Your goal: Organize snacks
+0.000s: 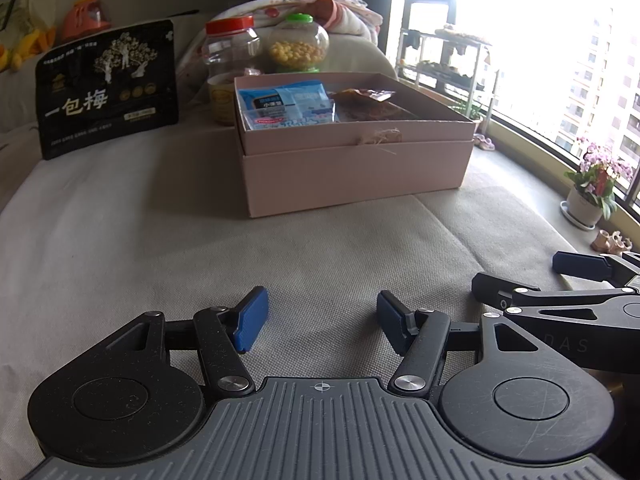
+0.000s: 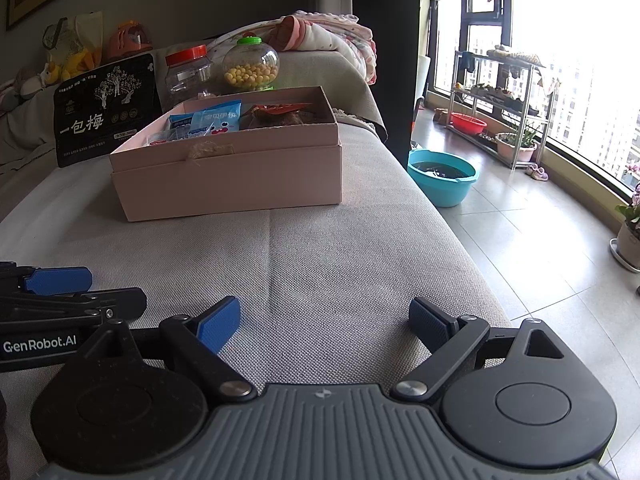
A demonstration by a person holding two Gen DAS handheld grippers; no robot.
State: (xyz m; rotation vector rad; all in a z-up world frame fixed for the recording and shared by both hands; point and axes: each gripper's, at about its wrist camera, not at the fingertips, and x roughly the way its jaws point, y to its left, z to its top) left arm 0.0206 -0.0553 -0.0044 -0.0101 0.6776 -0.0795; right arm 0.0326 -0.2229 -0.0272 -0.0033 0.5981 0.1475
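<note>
A pink cardboard box (image 1: 352, 172) (image 2: 232, 184) stands on the beige sofa cushion, holding blue snack packets (image 1: 288, 106) (image 2: 208, 122) and a brown packet (image 1: 372, 106) (image 2: 280, 114). Behind it stand a black plum snack bag (image 1: 106, 86) (image 2: 106, 114), a red-lidded clear jar (image 1: 232, 48) (image 2: 188, 70) and a green-lidded jar of yellow balls (image 1: 298, 44) (image 2: 251, 66). My left gripper (image 1: 322, 322) is open and empty, low over the cushion well short of the box. My right gripper (image 2: 324, 326) is open and empty beside it; it also shows in the left wrist view (image 1: 532, 276).
The sofa cushion (image 2: 320, 264) ends at the right, with tiled floor beyond. A teal basin (image 2: 442, 176) sits on the floor. A potted flower (image 1: 596, 188) and a metal rack (image 2: 500, 96) stand by the window. Blankets (image 2: 328, 44) and toys lie behind the snacks.
</note>
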